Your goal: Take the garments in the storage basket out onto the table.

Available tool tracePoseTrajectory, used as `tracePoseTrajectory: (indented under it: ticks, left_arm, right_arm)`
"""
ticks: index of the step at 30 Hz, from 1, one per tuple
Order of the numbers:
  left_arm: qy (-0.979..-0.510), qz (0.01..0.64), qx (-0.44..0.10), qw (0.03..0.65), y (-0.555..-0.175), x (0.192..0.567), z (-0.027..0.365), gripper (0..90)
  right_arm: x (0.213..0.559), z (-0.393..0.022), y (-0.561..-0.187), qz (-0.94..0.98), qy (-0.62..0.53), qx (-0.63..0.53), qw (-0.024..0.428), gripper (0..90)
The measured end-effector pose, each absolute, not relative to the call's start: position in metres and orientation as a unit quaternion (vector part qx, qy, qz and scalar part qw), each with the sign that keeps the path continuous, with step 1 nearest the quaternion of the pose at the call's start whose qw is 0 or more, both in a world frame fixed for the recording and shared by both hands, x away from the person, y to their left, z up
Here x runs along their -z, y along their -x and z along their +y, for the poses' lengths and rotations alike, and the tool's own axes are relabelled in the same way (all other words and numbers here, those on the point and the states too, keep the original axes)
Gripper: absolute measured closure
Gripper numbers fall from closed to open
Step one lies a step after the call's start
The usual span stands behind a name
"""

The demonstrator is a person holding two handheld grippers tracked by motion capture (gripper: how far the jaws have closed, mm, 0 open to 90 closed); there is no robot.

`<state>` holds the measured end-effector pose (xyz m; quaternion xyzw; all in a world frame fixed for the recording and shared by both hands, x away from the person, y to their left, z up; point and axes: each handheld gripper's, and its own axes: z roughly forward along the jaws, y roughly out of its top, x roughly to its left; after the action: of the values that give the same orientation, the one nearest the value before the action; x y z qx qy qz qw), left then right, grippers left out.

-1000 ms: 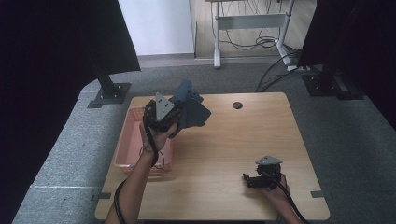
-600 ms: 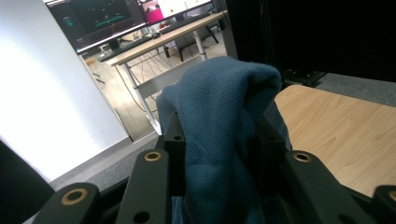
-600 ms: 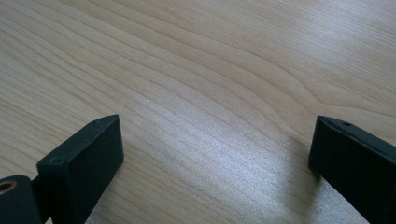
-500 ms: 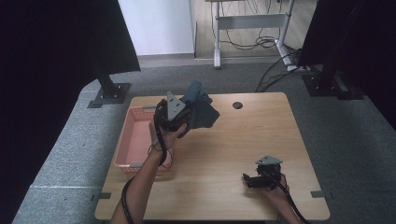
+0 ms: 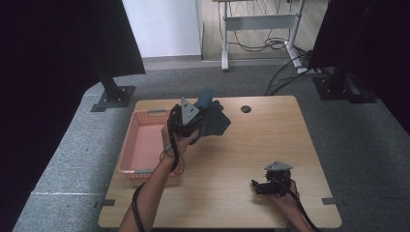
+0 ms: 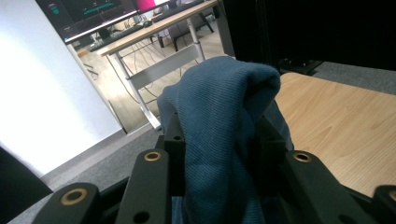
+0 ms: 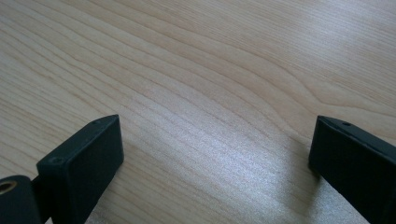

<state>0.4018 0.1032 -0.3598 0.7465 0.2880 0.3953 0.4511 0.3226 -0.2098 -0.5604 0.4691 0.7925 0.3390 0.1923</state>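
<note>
My left gripper point(image 5: 197, 112) is raised over the table's back left and is shut on a dark blue cloth point(image 5: 213, 118), which hangs from it above the wood. In the left gripper view the blue cloth point(image 6: 219, 135) bulges up between the two black jaws. A pink basket point(image 5: 143, 145) lies on the table's left side, just left of that hand. My right gripper point(image 5: 257, 186) rests low on the table near the front right, open, with bare wood between its jaws; in the right gripper view its fingers point(image 7: 84, 163) stand wide apart.
The wooden table point(image 5: 270, 145) has a round dark hole point(image 5: 246, 109) near its back edge. Black monitor stands point(image 5: 112, 94) sit on the grey carpet beyond the table's corners. A white desk frame point(image 5: 261, 24) with cables stands farther back.
My left gripper has carried the blue cloth rightward, from over the basket's back corner to over the wood. The right gripper has stayed still.
</note>
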Motion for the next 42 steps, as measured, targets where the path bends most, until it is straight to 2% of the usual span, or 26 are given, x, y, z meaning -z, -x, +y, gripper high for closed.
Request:
tracePoseTrajectory:
  ticks: [25, 42]
  left_arm:
    - [-0.774, 0.302, -0.377, 0.409, -0.410, 0.413, 0.093, 64.9]
    - [-0.791, 0.280, -0.369, 0.399, -0.393, 0.438, 0.078, 64.4]
  right_arm:
    - [0.561, -0.210, -0.323, 0.792, -0.469, -0.340, 0.193, 2.5]
    - [0.561, -0.210, -0.323, 0.792, -0.469, -0.340, 0.193, 2.5]
